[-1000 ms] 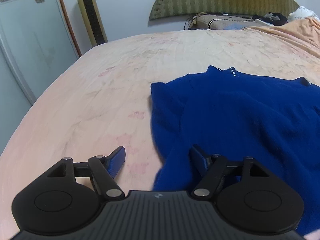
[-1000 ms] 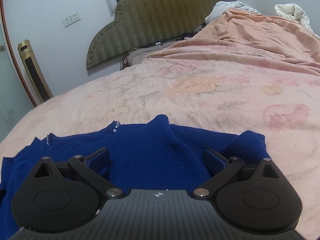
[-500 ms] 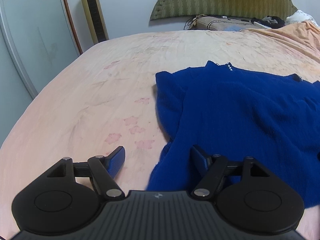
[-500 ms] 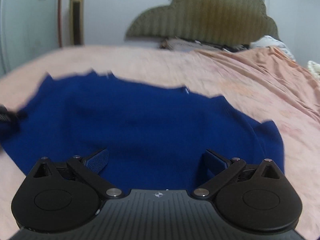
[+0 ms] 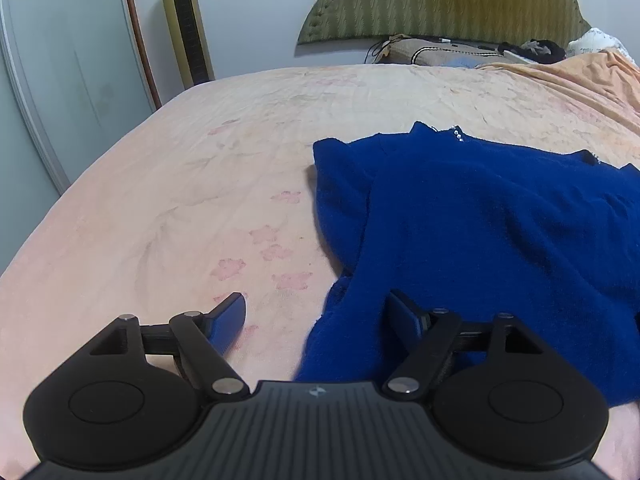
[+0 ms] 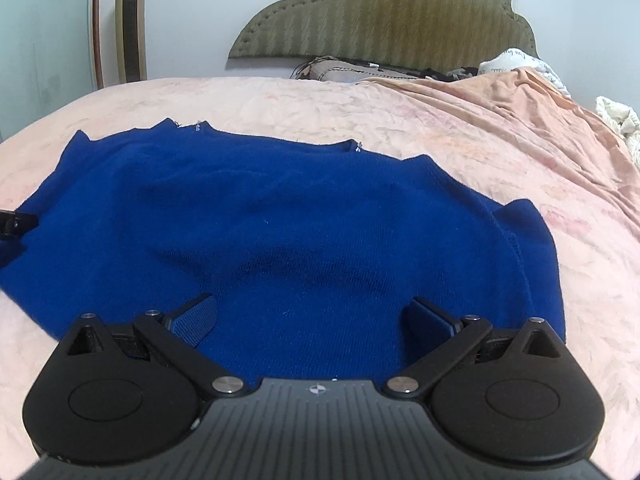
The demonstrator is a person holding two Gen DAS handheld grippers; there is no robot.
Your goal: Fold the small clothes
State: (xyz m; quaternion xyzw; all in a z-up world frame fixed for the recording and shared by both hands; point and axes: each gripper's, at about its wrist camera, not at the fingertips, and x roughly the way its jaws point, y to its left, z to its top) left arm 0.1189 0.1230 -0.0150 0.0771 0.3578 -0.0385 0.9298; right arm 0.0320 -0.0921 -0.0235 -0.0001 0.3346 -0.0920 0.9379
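Note:
A blue knitted sweater (image 6: 304,224) lies spread on the bed with its neckline toward the headboard. It also shows in the left wrist view (image 5: 492,216), with a sleeve folded over its left side. My left gripper (image 5: 316,316) is open and empty at the sweater's near left corner; its right finger is over the cloth, its left finger over the sheet. My right gripper (image 6: 312,316) is open and empty over the sweater's near hem. The left gripper's tip shows at the left edge of the right wrist view (image 6: 16,224).
The bed has a pink floral sheet (image 5: 192,184) and an orange blanket (image 6: 500,120) bunched at the right. A green headboard (image 6: 384,20) and pillows stand at the far end. A gold tower fan (image 5: 184,20) and a glass door stand left of the bed.
My right gripper has pulled back from the sweater's right side and swung left to face its near hem. My left gripper has drawn back a little from the sweater's left corner.

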